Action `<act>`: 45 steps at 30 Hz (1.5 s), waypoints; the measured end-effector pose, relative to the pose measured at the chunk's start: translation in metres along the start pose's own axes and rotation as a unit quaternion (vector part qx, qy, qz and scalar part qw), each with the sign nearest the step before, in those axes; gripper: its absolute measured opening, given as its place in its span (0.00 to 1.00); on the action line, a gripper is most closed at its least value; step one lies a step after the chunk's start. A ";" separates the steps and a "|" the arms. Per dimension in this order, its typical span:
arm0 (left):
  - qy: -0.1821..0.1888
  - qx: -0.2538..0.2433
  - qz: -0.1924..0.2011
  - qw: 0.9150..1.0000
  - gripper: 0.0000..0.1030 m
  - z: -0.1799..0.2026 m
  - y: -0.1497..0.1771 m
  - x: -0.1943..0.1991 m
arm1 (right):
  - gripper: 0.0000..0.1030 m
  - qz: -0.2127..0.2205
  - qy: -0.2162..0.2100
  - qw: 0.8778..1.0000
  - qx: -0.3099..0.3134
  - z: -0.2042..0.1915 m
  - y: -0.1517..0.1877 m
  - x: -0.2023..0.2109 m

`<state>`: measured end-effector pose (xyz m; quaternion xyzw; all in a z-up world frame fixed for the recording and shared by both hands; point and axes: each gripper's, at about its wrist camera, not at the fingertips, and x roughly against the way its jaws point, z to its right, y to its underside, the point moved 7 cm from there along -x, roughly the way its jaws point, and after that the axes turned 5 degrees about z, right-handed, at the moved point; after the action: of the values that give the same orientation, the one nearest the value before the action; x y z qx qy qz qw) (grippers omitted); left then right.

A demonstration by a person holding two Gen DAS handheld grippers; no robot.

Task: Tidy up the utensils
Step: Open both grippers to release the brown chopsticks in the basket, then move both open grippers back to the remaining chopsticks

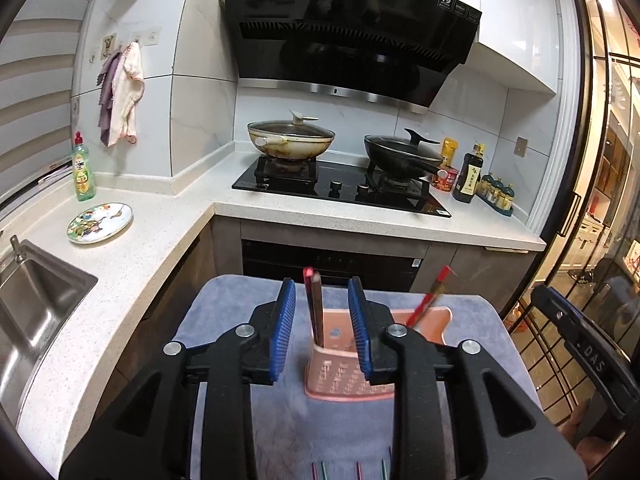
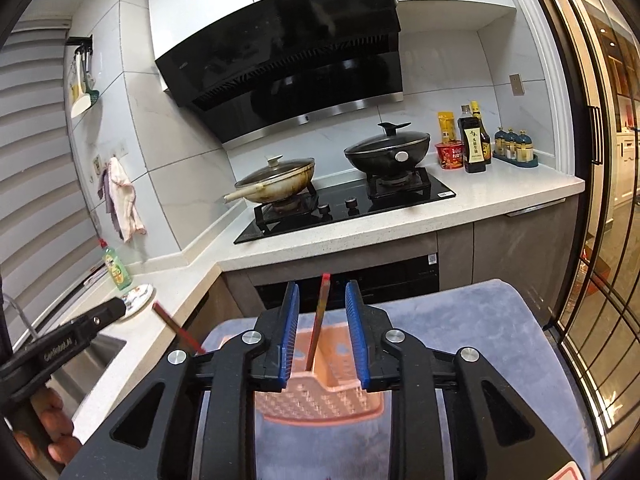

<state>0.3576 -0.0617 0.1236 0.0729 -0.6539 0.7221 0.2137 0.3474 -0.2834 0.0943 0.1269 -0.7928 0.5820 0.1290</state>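
Chopsticks, dark-shafted with red tips, stand in a pink perforated plastic holder on a grey-blue fleecy mat.

Leaning on the holder's walls keeps them upright, a second lot slanting in its far compartment. Left tongs hang released, jaws apart either side of the upright pair without touching; right tongs likewise gape empty around one stick, above the holder.
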 end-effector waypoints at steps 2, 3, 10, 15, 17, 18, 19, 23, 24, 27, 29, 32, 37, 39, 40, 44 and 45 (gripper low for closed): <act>-0.001 -0.001 0.000 1.000 0.32 -0.001 0.007 0.011 | 0.24 -0.005 0.001 1.000 0.007 0.001 0.010 0.017; -0.003 -0.002 -0.002 1.000 0.33 -0.002 0.012 0.017 | 0.24 -0.007 0.002 1.000 0.010 0.001 0.016 0.026; -0.019 -0.012 -0.030 0.999 0.34 -0.015 0.065 0.057 | 0.27 -0.042 0.003 0.999 0.029 0.003 0.067 0.080; -0.034 -0.011 -0.055 0.998 0.34 -0.027 0.108 0.083 | 0.27 -0.069 0.003 0.997 0.044 0.002 0.110 0.113; -0.038 -0.007 -0.063 0.997 0.35 -0.031 0.126 0.094 | 0.27 -0.080 0.006 0.996 0.047 0.002 0.129 0.126; -0.039 -0.005 -0.067 0.997 0.36 -0.033 0.131 0.097 | 0.27 -0.088 0.003 0.995 0.044 0.002 0.140 0.132; -0.040 -0.001 -0.073 0.997 0.39 -0.035 0.141 0.102 | 0.27 -0.099 0.001 0.994 0.042 0.002 0.153 0.138; -0.047 -0.006 -0.093 0.995 0.40 -0.039 0.176 0.116 | 0.27 -0.125 0.015 0.990 0.060 0.003 0.191 0.153; -0.049 -0.008 -0.099 0.994 0.40 -0.039 0.185 0.118 | 0.27 -0.134 0.015 0.989 0.060 0.004 0.203 0.156; -0.048 -0.011 -0.116 0.992 0.40 -0.039 0.207 0.123 | 0.27 -0.157 0.020 0.986 0.056 0.009 0.230 0.161; -0.048 -0.013 -0.127 0.991 0.41 -0.040 0.222 0.128 | 0.27 -0.168 0.023 0.984 0.053 0.011 0.244 0.164; -0.047 -0.019 -0.141 0.989 0.45 -0.040 0.241 0.132 | 0.27 -0.179 0.023 0.982 0.050 0.009 0.259 0.167; -0.044 -0.022 -0.158 0.986 0.46 -0.038 0.263 0.136 | 0.27 -0.192 0.024 0.980 0.052 0.005 0.280 0.166; -0.043 -0.023 -0.164 0.985 0.47 -0.037 0.272 0.137 | 0.27 -0.197 0.023 0.979 0.051 0.004 0.286 0.163; -0.043 -0.024 -0.167 0.985 0.49 -0.037 0.276 0.138 | 0.27 -0.199 0.024 0.978 0.052 0.003 0.288 0.162; -0.042 -0.022 -0.175 0.983 0.51 -0.037 0.286 0.138 | 0.27 -0.206 0.026 0.977 0.053 -0.001 0.297 0.155; -0.041 -0.021 -0.177 0.983 0.51 -0.037 0.288 0.138 | 0.27 -0.208 0.028 0.976 0.053 -0.001 0.300 0.153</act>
<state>0.1235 -0.0112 -0.0910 0.2126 -0.6541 0.6553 0.3122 0.0996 -0.2030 -0.1184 0.2792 -0.7133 0.5868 0.2626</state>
